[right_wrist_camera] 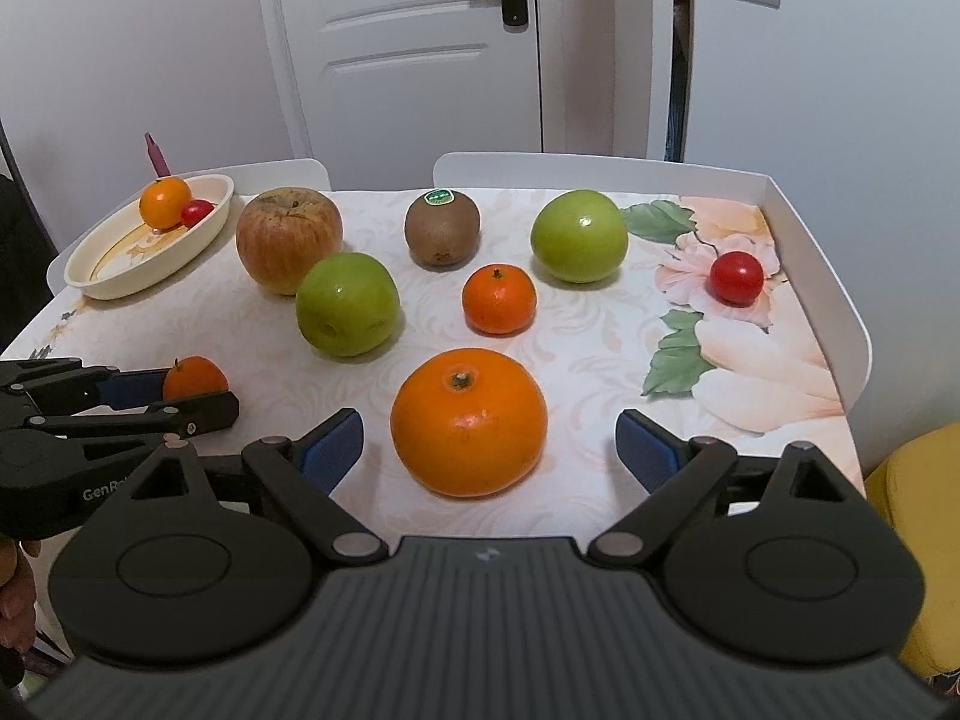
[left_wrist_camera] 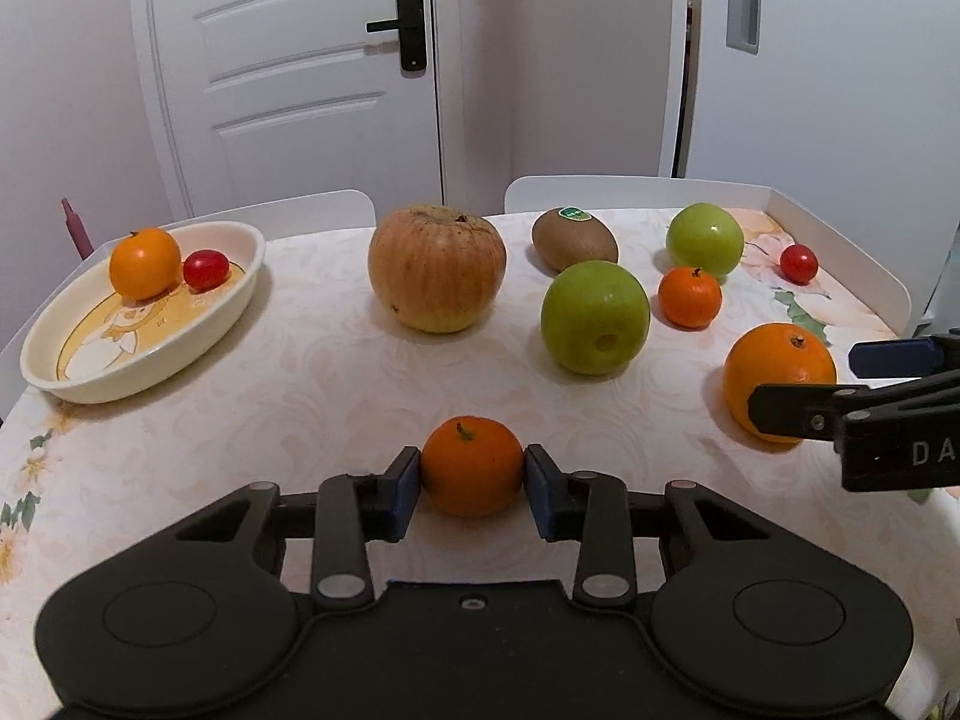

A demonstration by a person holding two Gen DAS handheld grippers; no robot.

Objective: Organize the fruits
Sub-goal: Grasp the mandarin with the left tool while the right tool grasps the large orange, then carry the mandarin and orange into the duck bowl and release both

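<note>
left gripper (left_wrist_camera: 472, 474): black two-finger tool with blue pads, nearest the left wrist camera, clamped on a small orange mandarin with a green stem (left_wrist_camera: 472, 467); both pads press its sides
small mandarin position: on the cream floral tablecloth (left_wrist_camera: 300, 372), near front edge, low in the left wrist view
dish: cream oval ceramic dish with a cartoon print (left_wrist_camera: 90, 384), far left of table
dish contents: one yellow-orange round citrus (left_wrist_camera: 144, 263) and one small red cherry tomato (left_wrist_camera: 206, 269), touching each other at the dish's far end
big apple: large red-yellow striped apple (left_wrist_camera: 436, 267), right of dish, apart from it
kiwi: brown fuzzy kiwi with a green sticker (left_wrist_camera: 574, 239), behind the nearer green apple
near green apple: round glossy green apple (left_wrist_camera: 594, 317), just in front of the kiwi
second mandarin: small orange mandarin (left_wrist_camera: 689, 296), between the two green apples
far green apple: second round green apple (left_wrist_camera: 704, 239), toward back right
loose tomato: red cherry tomato (left_wrist_camera: 798, 263), back right on the flower print
large orange: big round orange with a stem scar (right_wrist_camera: 468, 422), front right, resting on the cloth
right gripper (right_wrist_camera: 489, 450): black tool with blue pads, spread wide either side of the large orange, pads not touching it
table surround: white chair backs (left_wrist_camera: 630, 192) at far edge
background: white panel door with a black lever handle (left_wrist_camera: 403, 24)
</note>
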